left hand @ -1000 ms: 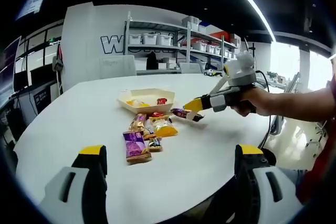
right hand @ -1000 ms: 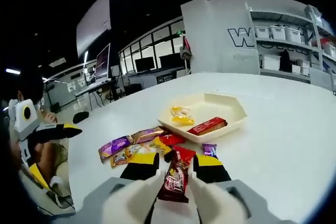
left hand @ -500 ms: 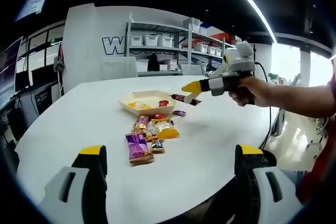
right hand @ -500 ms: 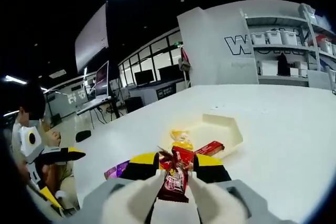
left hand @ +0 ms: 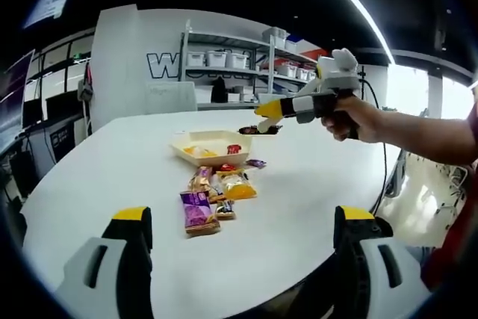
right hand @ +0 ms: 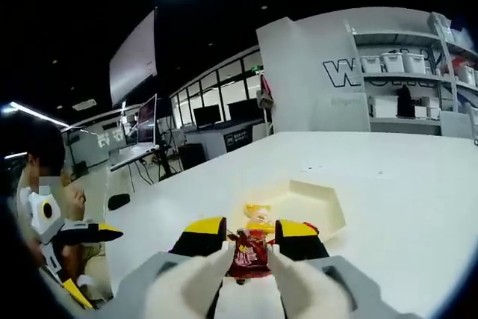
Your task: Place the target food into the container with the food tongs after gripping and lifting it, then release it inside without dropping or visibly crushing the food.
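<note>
In the left gripper view, the white table (left hand: 97, 177) lies bare at lower left and right of the snack pile (left hand: 216, 196) at centre. Above the tray (left hand: 179, 143), the right gripper (left hand: 263, 119) and a hand (left hand: 351, 116) block the upper right.

You have a dark red, crinkled foil snack packet (right hand: 250, 257) pinched between the yellow-tipped jaws of your right gripper (right hand: 251, 238), held clear of the table and above the near edge of the cream hexagonal paper tray (right hand: 328, 203). In the left gripper view the packet (left hand: 263, 130) juts out level from the right gripper (left hand: 267, 115), to the right of the tray (left hand: 212, 158). The tray sits flat, with a yellow wrapped snack (left hand: 196, 150) and a red bar (left hand: 232, 149) inside.
</note>
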Demonstrator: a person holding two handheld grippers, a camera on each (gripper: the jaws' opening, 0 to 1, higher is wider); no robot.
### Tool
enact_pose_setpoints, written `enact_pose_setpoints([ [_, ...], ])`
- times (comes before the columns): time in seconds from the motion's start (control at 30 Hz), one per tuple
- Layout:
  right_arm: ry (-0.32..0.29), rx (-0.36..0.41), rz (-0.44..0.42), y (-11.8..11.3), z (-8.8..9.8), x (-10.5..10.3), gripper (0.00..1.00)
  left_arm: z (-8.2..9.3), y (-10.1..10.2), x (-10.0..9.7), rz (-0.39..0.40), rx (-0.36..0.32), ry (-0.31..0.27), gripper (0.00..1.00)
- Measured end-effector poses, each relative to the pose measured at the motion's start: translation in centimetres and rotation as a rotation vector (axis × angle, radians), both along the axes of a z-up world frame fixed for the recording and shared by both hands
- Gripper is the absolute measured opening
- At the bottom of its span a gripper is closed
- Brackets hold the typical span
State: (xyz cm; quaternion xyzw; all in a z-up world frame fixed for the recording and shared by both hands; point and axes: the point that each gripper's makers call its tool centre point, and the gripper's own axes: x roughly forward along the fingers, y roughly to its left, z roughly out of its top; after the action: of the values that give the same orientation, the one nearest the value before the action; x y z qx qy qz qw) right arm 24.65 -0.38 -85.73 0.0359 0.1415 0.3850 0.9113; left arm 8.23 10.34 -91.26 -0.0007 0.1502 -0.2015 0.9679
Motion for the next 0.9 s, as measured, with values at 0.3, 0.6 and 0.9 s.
enact_pose_setpoints([
  [0.3,0.012,-0.048,-0.002,0.6,-1.6,0.8,0.18,-0.3,0.0,-0.1,-0.001,0.007,0.006,0.99],
  [0.6,0.055,-0.065,0.018,0.0,-3.8,-0.9,0.20,-0.3,0.6,-0.3,0.011,0.003,0.005,0.99],
  [0.9,0.046,-0.131,-0.008,-1.8,-6.8,-3.3,0.21,-0.3,0.1,-0.1,0.001,0.003,0.006,0.98],
])
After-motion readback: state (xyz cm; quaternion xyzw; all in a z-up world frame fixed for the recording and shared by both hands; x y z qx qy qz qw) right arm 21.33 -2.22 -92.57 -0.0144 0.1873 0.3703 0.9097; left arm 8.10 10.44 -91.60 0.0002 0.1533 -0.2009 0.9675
